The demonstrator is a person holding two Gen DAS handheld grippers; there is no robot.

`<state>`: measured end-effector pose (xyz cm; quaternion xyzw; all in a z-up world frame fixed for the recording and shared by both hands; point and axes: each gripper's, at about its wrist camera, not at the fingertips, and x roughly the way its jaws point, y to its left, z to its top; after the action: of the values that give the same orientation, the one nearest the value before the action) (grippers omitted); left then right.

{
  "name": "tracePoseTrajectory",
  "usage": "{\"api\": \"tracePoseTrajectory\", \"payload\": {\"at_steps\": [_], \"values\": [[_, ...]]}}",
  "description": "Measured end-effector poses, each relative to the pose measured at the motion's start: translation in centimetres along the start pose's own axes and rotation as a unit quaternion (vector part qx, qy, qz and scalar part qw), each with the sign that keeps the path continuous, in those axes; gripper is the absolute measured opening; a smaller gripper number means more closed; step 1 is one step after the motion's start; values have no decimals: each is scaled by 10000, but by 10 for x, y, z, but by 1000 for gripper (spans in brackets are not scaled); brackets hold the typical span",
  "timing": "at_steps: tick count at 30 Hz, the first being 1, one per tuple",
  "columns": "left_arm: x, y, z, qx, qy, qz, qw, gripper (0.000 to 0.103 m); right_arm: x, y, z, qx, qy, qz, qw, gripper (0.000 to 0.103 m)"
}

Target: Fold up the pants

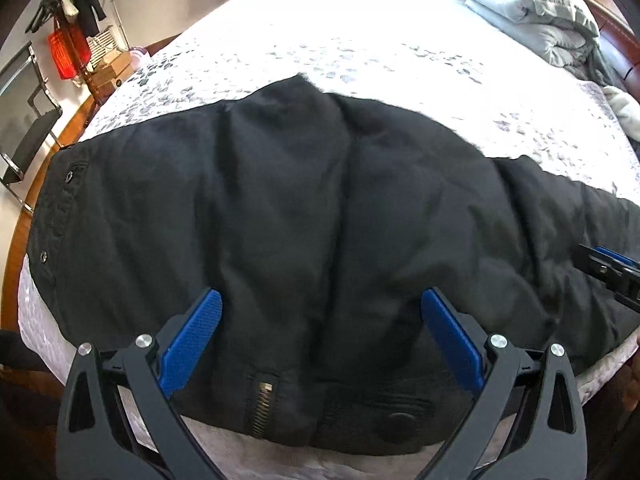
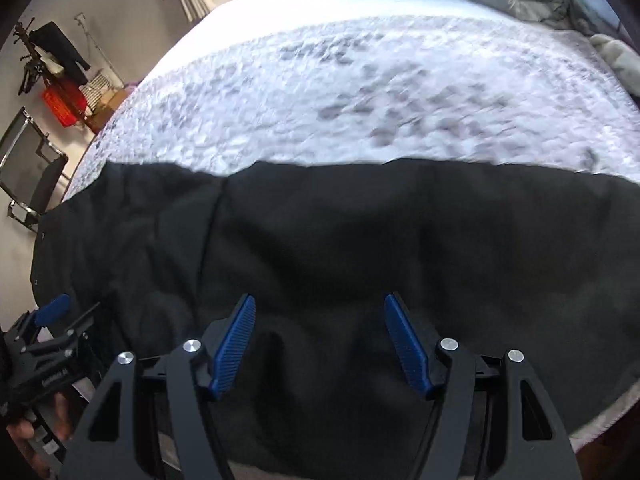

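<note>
Black pants (image 1: 304, 216): spread flat along the near edge of the bed (image 1: 360, 52), zipper (image 1: 261, 404) at the front, ready for folding. Left tool (image 1: 320, 340): fingers spread, empty, poised above the fly end. Right tool (image 2: 320, 344): likewise spread, gripping nothing, above the legs, apparently seeking a hold.
</note>
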<state>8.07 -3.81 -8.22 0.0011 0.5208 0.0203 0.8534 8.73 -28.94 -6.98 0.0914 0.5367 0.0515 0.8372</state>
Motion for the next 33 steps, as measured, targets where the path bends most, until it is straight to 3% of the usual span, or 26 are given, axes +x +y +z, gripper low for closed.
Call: {"api": "tracePoseTrajectory", "payload": {"at_steps": [7, 14, 18, 20, 22, 26, 30, 33], "values": [[-5, -39, -5, 258, -43, -149, 9995, 100, -33, -55, -20, 484, -42, -497, 9976, 68], [3, -50, -12, 355, 48, -105, 9993, 100, -16, -50, -35, 224, 188, -727, 9969, 68], [-4, -42, -10, 234, 69, -143, 9996, 100, -29, -58, -39, 356, 58, -650, 9972, 69], [-9, -42, -13, 269, 0, -158, 9995, 100, -43, -74, -42, 632, -58, -546, 9965, 77], [-12, -43, -17, 328, -7, -154, 9993, 100, -61, -99, -50, 1050, -256, -411, 9933, 78], [-12, -42, -24, 262, 42, -198, 9995, 100, -93, -165, -79, 2161, -483, -1, 9752, 78], [-6, -50, -26, 270, 121, -214, 9993, 100, -105, -221, -111, 2843, -360, -427, 9571, 78], [-6, -61, -25, 312, 114, -217, 9992, 100, -101, -243, -120, 3160, -335, -383, 9474, 78]]}}
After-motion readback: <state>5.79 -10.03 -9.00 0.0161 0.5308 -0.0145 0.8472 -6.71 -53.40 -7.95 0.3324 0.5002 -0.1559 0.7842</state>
